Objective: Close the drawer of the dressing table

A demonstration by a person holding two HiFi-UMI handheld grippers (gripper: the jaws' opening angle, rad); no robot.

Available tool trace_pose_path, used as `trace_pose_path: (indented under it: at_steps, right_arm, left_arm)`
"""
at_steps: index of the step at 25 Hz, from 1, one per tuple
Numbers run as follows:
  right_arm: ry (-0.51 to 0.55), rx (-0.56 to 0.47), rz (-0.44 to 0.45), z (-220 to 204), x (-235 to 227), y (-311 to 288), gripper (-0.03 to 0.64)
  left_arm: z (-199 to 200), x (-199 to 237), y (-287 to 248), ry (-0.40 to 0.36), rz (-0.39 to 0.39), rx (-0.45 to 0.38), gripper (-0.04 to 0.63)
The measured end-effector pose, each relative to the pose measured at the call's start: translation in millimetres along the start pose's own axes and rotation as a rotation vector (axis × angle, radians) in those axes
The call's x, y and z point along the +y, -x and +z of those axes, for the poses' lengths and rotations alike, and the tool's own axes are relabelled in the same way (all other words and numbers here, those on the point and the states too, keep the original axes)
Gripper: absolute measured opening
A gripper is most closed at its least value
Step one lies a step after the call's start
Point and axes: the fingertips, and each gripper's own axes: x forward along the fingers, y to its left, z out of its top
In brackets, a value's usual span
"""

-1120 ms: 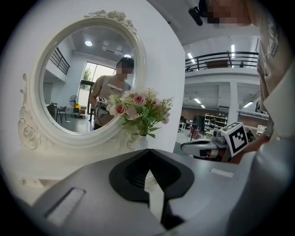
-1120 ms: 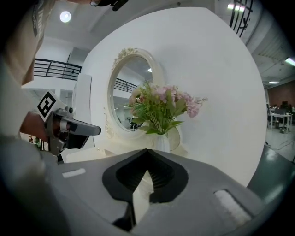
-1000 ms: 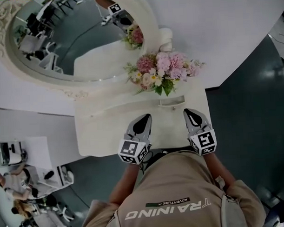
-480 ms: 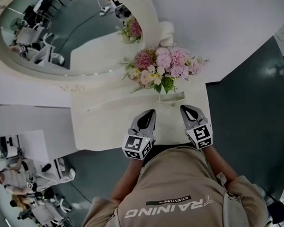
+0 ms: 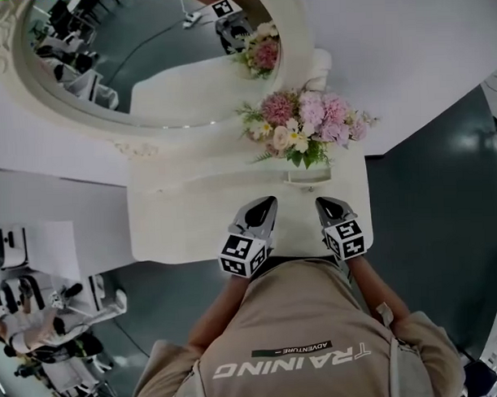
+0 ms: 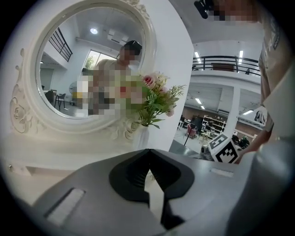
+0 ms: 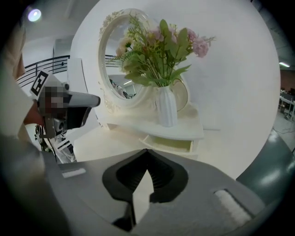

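Note:
The white dressing table (image 5: 192, 224) has a small drawer (image 5: 307, 177) standing open under the raised shelf that carries the flower vase. In the right gripper view the open drawer (image 7: 171, 145) shows its pale inside, just below the white vase (image 7: 167, 107). My right gripper (image 5: 324, 204) hovers over the tabletop a little in front of the drawer, jaws closed on nothing (image 7: 147, 152). My left gripper (image 5: 265, 204) hangs beside it to the left, also shut and empty (image 6: 148, 152). Neither touches the drawer.
An oval framed mirror (image 5: 146, 59) stands behind the table at the left. Pink and white flowers (image 5: 311, 126) spread above the drawer. A white wall rises behind. Dark floor (image 5: 429, 228) lies right of the table; desks and equipment (image 5: 40, 298) are at the lower left.
The head view has shifted a little to the right. Both grippers have drawn slightly closer together over the tabletop; the right one has moved inward toward the drawer. The drawer stays open.

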Motion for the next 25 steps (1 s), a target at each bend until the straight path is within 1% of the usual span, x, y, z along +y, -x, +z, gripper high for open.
trace_pose_path:
  at_steps: [3,7,9,11,13,15,20,25]
  right_arm:
    - [-0.043,0.071,-0.003,-23,-2,-13,0.003]
    - [-0.048,0.139,-0.015,-43,-6,-29,0.003]
    - [-0.083,0.168,-0.012,-51,-7,-37,0.003]
    - [-0.141,0.191,-0.016,-58,-11,-46,0.003]
    - [-0.201,0.201,-0.030,-61,-17,-52,0.003]
    - [-0.236,0.204,-0.042,-61,-20,-56,0.003]
    - [-0.230,0.223,-0.055,-58,-24,-66,0.003]
    - [-0.248,0.239,-0.077,-62,-30,-70,0.003]
  left_arm:
    - [0,3,5,-0.006,-0.011,0.002,0.018]
    - [-8,12,10,0.010,0.001,0.008,0.018]
    - [-10,17,15,0.021,0.012,0.004,0.018]
    - [-12,22,18,0.031,0.019,-0.002,0.018]
    - [-12,24,21,0.038,0.021,-0.007,0.018]
    - [-12,27,26,0.041,0.027,-0.014,0.018]
    - [-14,38,34,0.054,0.053,-0.017,0.018]
    - [-19,40,34,0.058,0.043,0.004,0.018]
